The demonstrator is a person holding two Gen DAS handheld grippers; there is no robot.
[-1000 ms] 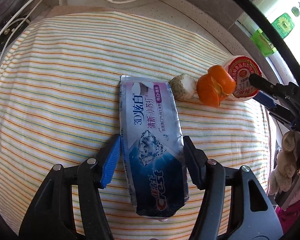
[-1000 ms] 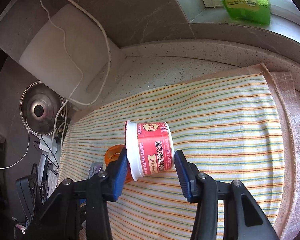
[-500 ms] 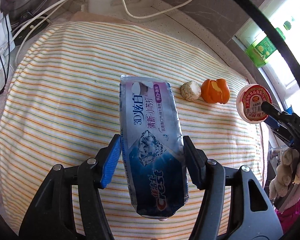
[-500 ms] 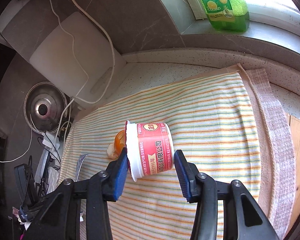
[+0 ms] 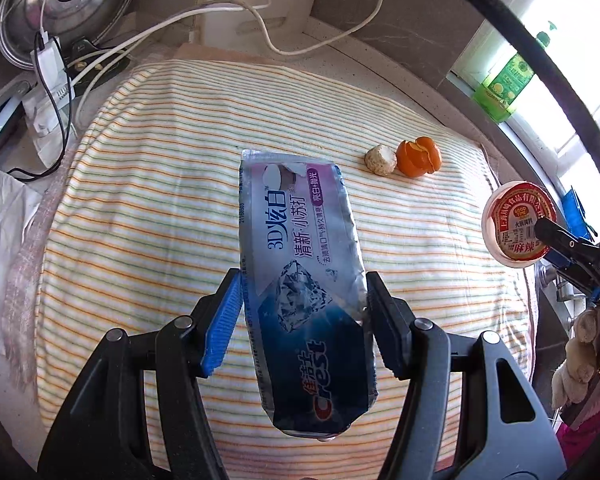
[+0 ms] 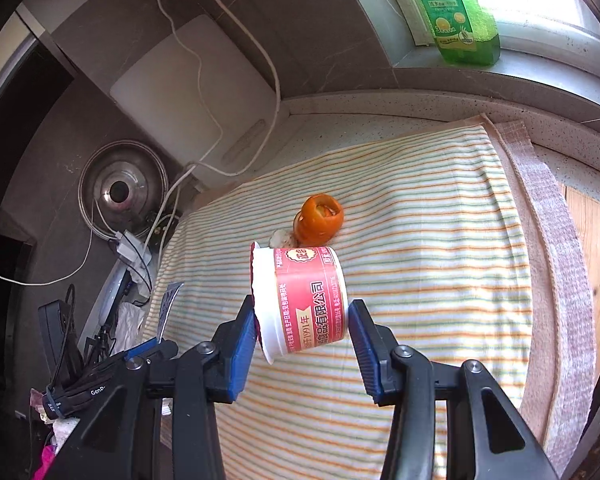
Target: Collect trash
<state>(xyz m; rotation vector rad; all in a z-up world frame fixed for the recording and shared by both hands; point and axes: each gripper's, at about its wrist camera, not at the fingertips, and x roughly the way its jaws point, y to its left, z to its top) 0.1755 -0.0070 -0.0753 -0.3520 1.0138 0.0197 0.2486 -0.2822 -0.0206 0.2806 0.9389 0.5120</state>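
From the left wrist: left gripper (image 5: pixel 302 316) clamped on a flattened silver-and-blue Crest toothpaste tube (image 5: pixel 306 292), blue pad on one edge and black pad on the other, tube lifted clear above the striped yellow-green-and-orange cloth (image 5: pixel 148 216) covering the counter. Farther back on the cloth, a small beige root stub (image 5: pixel 380 160) just beside a curled orange citrus peel (image 5: pixel 419 157), the two touching or nearly so. At the right edge, a round white tub with a red printed lid (image 5: pixel 518 224) pinched by the right gripper (image 5: pixel 550 242), lid facing the camera, a gloved hand (image 5: pixel 584 360) below it. Beyond the cloth, a steel pot lid (image 5: pixel 66 4) leaning at the back left, white cables (image 5: pixel 260 12) trailing over the counter, a green dish-soap bottle (image 5: pixel 508 84) on the window sill. From the right wrist: right gripper (image 6: pixel 302 340) closed on the same white tub (image 6: pixel 300 300), lying sideways between the blue pads, red label turned up, held above the striped cloth (image 6: pixel 440 260). Behind the tub, orange peel (image 6: pixel 319 218) on the cloth with the beige stub (image 6: pixel 281 237) against its left side. Left gripper (image 6: pixel 140 350) low at the left with the toothpaste tube (image 6: pixel 168 306) seen edge-on. White cutting board (image 6: pixel 188 92) propped against the dark wall, pot lid (image 6: pixel 122 188) below it, green bottle (image 6: pixel 452 8) on the sill.
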